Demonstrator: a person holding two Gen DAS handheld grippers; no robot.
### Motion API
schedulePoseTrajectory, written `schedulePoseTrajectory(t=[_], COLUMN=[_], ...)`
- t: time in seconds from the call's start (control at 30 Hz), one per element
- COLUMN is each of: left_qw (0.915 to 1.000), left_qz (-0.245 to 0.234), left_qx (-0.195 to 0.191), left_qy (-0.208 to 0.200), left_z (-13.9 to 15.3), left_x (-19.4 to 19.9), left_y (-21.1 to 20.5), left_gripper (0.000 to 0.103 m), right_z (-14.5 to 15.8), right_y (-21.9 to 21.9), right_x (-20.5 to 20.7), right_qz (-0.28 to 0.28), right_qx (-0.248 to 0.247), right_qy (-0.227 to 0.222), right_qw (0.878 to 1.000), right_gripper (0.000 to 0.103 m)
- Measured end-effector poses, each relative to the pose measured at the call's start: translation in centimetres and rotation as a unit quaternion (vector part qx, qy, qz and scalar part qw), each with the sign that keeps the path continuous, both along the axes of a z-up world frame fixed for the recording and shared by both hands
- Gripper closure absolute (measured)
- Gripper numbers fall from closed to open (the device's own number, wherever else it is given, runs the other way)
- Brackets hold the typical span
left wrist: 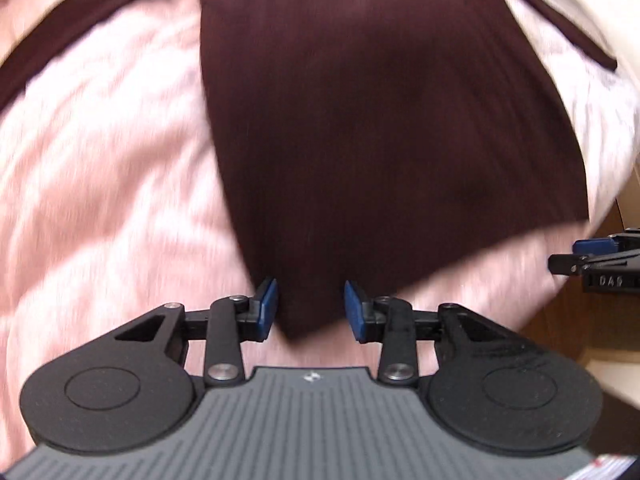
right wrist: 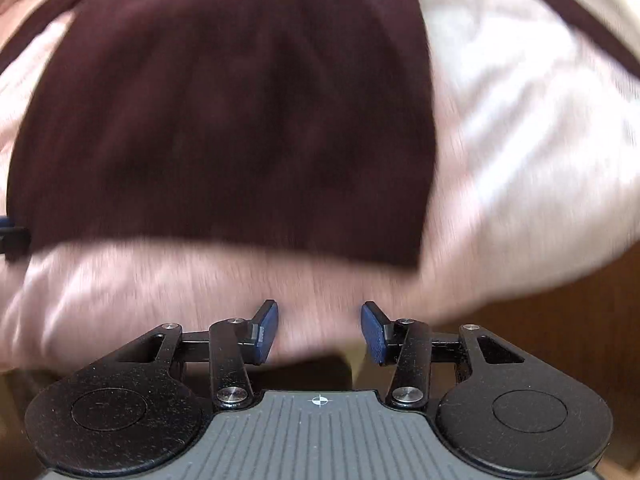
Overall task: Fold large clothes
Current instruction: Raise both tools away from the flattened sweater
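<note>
Left wrist view, L to R: pink bedding (left wrist: 100, 160) covers the left and near side, wrinkled, blurred by motion. A dark maroon ribbed garment (left wrist: 380, 120) lies flat on it, centre of frame, running from the far edge down to a near corner. That corner sits between the blue pads (left wrist: 269, 308) of the left gripper (left wrist: 311, 308). Jaws stand well apart, w/ a gap on each side of the cloth; nothing pinched. Far left, a maroon strip (left wrist: 80, 36) crosses the bedding diagonally; another maroon strip (left wrist: 560, 20) runs far right. At the right edge the right gripper (left wrist: 592, 264) shows, black w/ a blue pad, beside the bed edge over brown wood floor (left wrist: 560, 328).

Right wrist view, L to R: the left gripper's tip (right wrist: 12, 236) pokes in at the left edge, at the garment's near-left corner. The maroon garment (right wrist: 224, 120) fills the centre-left, its near hem straight across, lying on the pink bedding (right wrist: 520, 140). Right gripper (right wrist: 319, 332) hovers near the bedding's near edge, apart from the hem, jaws wide, blue pads (right wrist: 267, 330) w/ nothing between them. Wood floor (right wrist: 560, 328) shows near right. Both views smeared by motion blur.
</note>
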State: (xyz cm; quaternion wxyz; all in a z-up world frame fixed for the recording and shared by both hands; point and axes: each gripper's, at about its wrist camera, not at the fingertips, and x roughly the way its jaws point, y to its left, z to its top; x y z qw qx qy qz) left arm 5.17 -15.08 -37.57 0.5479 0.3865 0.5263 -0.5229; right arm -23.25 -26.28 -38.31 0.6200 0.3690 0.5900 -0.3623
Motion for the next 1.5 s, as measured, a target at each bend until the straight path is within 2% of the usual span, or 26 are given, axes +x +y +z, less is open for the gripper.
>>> schedulePoseTrajectory(t=[0.07,0.1,0.23,0.37,0.47,0.6,0.7,0.73,0.9,1.1,1.5], left_qw=[0.9997,0.9996,0.9977,0.9913,0.9853,0.9789,0.9770,0.9766,0.9758,0.9740,0.9726], left_qz=[0.010,0.014,0.033,0.064,0.085,0.107,0.114,0.116,0.133,0.143,0.147], left_qx=[0.022,0.020,-0.040,-0.099,-0.124,-0.145,-0.152,-0.151,-0.137,-0.129,-0.126], left_qy=[-0.008,-0.014,-0.044,-0.060,-0.082,-0.097,-0.098,-0.100,-0.107,-0.120,-0.128], left_z=[1.1,2.1,8.3,14.9,18.9,22.7,24.4,24.8,25.7,25.7,25.9], left_x=[0.3,0.4,0.5,-0.1,-1.9,-4.8,-6.3,-6.9,-9.8,-12.2,-15.3], left_y=[0.1,0.0,-1.3,-2.2,-2.7,-2.8,-1.9,-1.4,1.0,2.5,3.0], left_gripper=[0.073,0.073,0.073,0.068,0.065,0.056,0.054,0.054,0.053,0.049,0.047], right_z=[2.6,4.2,11.3,17.9,21.9,25.0,25.9,26.7,26.6,25.8,25.7], right_y=[-1.0,-1.6,-3.6,-4.9,-4.8,-3.0,-2.8,-1.3,0.9,1.9,1.6], right_x=[-0.3,-0.3,0.8,1.2,1.4,0.4,-1.0,-1.9,-4.0,-6.0,-8.3], right_qz=[-0.021,-0.026,-0.024,-0.005,0.024,0.059,0.074,0.081,0.106,0.121,0.137], right_qx=[-0.013,-0.026,-0.097,-0.135,-0.163,-0.176,-0.164,-0.161,-0.145,-0.126,-0.121], right_qy=[-0.023,-0.039,-0.091,-0.158,-0.181,-0.204,-0.216,-0.218,-0.213,-0.211,-0.214], right_qw=[0.999,0.999,0.991,0.978,0.970,0.961,0.960,0.959,0.960,0.962,0.960], right_gripper=[0.060,0.060,0.059,0.058,0.057,0.056,0.055,0.055,0.055,0.054,0.054])
